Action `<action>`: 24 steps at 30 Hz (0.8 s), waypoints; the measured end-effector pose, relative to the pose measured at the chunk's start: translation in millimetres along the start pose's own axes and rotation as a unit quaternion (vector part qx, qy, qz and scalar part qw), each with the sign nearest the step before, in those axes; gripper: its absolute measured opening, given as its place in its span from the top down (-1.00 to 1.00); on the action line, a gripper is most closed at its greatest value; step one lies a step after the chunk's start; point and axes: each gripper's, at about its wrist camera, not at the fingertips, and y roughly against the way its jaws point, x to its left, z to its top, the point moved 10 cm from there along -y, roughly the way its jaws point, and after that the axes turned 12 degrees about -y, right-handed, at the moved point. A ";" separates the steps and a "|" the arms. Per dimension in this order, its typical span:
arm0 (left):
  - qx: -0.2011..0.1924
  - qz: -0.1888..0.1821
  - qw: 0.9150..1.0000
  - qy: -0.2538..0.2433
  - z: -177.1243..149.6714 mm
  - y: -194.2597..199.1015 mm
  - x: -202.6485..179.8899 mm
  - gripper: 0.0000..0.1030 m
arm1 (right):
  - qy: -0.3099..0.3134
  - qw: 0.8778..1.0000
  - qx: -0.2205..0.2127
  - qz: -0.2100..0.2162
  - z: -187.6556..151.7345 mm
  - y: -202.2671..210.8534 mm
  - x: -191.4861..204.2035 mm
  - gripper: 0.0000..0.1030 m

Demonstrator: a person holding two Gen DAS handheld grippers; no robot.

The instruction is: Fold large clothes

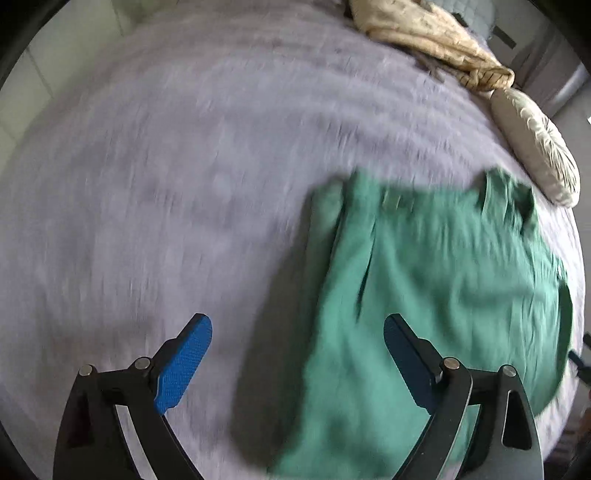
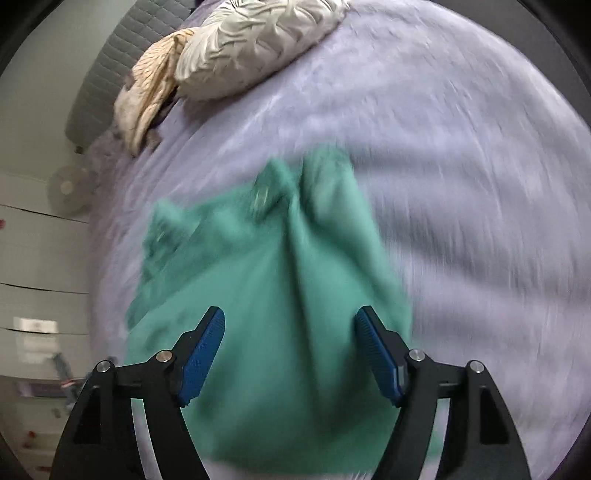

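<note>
A green garment (image 1: 424,295) lies partly folded on the lavender bed cover (image 1: 166,166), in the lower right of the left wrist view. It fills the lower middle of the right wrist view (image 2: 280,314). My left gripper (image 1: 297,332) is open and empty, above the garment's left edge, with one blue pad over the cover and one over the cloth. My right gripper (image 2: 290,328) is open and empty, above the garment's middle. Both views are blurred by motion.
A cream pillow (image 1: 535,147) and a crumpled beige cloth (image 1: 424,33) lie at the far side of the bed; both show in the right wrist view too, pillow (image 2: 258,40), cloth (image 2: 147,96). White drawers (image 2: 37,258) stand left of the bed.
</note>
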 end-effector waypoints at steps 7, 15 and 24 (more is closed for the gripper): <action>0.048 -0.048 0.998 0.019 -66.9 -19.5 -8.6 -0.83 | -0.094 0.993 0.068 0.009 -101.2 -3.9 -48.4 -0.49; 0.064 -0.086 0.994 -0.003 -77.6 -29.6 -32.9 0.64 | -0.222 0.974 -0.024 0.020 -59.6 -9.2 -95.1 0.73; 0.061 -0.063 0.996 -0.026 -115.3 -34.1 -27.2 0.70 | -0.106 0.990 -0.003 -0.096 -64.9 -26.8 -102.3 0.83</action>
